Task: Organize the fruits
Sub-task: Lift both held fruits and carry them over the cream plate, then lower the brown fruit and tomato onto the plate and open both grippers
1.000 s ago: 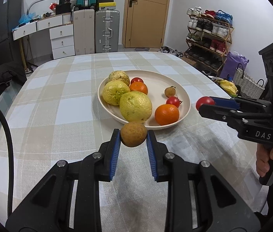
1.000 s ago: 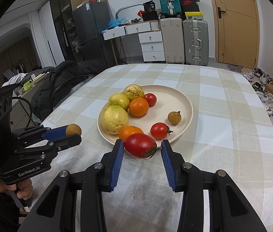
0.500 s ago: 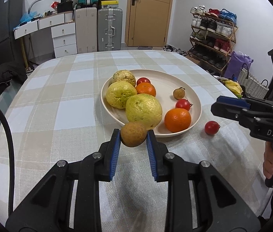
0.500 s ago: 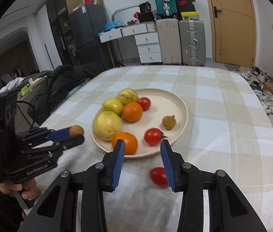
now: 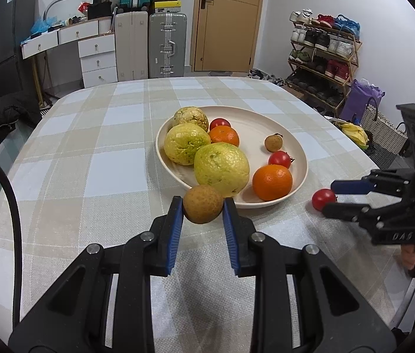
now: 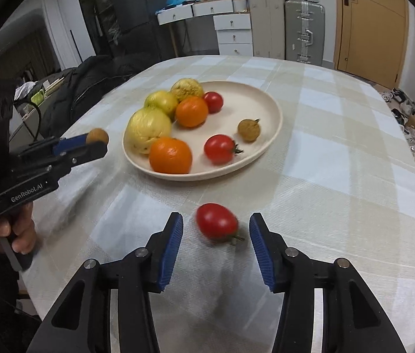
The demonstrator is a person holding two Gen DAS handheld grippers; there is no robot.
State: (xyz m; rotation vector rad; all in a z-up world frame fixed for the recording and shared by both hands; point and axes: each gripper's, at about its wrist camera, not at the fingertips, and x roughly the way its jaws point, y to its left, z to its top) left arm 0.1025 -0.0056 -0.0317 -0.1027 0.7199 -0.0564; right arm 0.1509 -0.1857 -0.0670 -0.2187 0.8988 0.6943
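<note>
Tomato [image 6: 216, 222], soft-skinned and apt to roll, lies between your opening right gripper's [image 6: 215, 245] pads, untouched; grip its flanks gently; left gripper [image 5: 203, 224] clamps the longan [image 5: 203, 207].

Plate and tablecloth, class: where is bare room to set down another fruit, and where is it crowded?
Free: the plate's right half beyond the small brown fruit, and the tablecloth to its right. Crowded: the plate's left side, where yellow-green fruits and oranges cluster.
</note>
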